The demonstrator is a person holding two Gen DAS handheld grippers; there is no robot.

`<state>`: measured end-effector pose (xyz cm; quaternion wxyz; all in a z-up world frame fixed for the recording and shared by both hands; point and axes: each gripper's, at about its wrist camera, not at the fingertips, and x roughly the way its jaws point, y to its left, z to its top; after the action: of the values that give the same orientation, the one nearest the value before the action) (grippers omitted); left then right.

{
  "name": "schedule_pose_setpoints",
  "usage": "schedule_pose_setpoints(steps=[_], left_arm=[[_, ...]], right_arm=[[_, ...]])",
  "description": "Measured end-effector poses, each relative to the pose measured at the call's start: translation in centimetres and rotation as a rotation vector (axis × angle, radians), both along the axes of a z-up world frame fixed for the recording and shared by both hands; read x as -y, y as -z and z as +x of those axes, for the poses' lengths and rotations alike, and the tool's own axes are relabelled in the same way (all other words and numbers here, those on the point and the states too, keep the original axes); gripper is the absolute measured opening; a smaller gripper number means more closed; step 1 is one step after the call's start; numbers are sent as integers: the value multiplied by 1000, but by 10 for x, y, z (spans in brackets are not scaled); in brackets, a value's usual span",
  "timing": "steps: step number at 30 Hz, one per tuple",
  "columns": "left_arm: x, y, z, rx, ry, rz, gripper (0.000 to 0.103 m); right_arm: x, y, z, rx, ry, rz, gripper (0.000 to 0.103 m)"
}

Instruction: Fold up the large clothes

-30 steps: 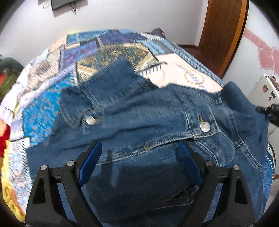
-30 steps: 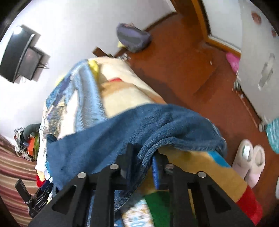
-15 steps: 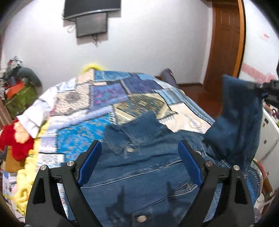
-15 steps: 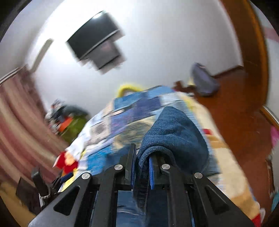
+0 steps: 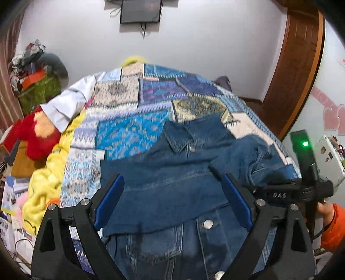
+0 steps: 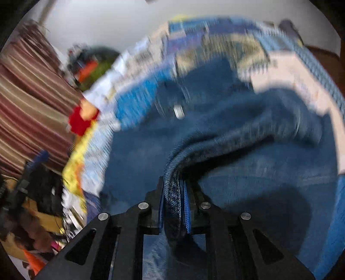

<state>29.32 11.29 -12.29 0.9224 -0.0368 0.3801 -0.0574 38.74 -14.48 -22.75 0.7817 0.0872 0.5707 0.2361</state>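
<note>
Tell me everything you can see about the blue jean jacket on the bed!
The denim jacket is dark blue with lighter stitching, a pointed collar, silver snap buttons and a chest pocket. It lies front up on the patchwork bedspread, collar toward the far wall. One sleeve is folded flat across the chest. The right tool is shut on a thick bunch of its fabric, on the side by the bed's right edge. The left tool hovers open above it, holding nothing.

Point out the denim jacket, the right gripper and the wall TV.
denim jacket (image 5: 172,193), left wrist view, folded-over sleeve.
right gripper (image 6: 174,204), right wrist view, between fingertips clamping denim.
wall TV (image 5: 140,10), left wrist view, screen centre.
</note>
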Motion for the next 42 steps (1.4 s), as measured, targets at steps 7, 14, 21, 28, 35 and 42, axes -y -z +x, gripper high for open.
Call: schedule_pose_setpoints(steps=[7, 14, 21, 28, 35, 42], left_arm=[[30, -1, 7, -25, 59, 35, 92], [94, -12, 38, -38, 195, 62, 92], [175, 17, 84, -108, 337, 190, 92], [224, 77, 126, -255, 362, 300, 62], [226, 80, 140, -217, 298, 334, 15], [167, -4, 121, -16, 220, 203, 14]], right_arm=[[23, -17, -7, -10, -65, -9, 11], [56, -56, -31, 148, -121, -122, 11], [138, -73, -31, 243, 51, -187, 11], [203, -59, -20, 187, 209, -142, 11], [206, -35, -16, 136, 210, -114, 11], [186, -37, -7, 161, 165, -124, 11]])
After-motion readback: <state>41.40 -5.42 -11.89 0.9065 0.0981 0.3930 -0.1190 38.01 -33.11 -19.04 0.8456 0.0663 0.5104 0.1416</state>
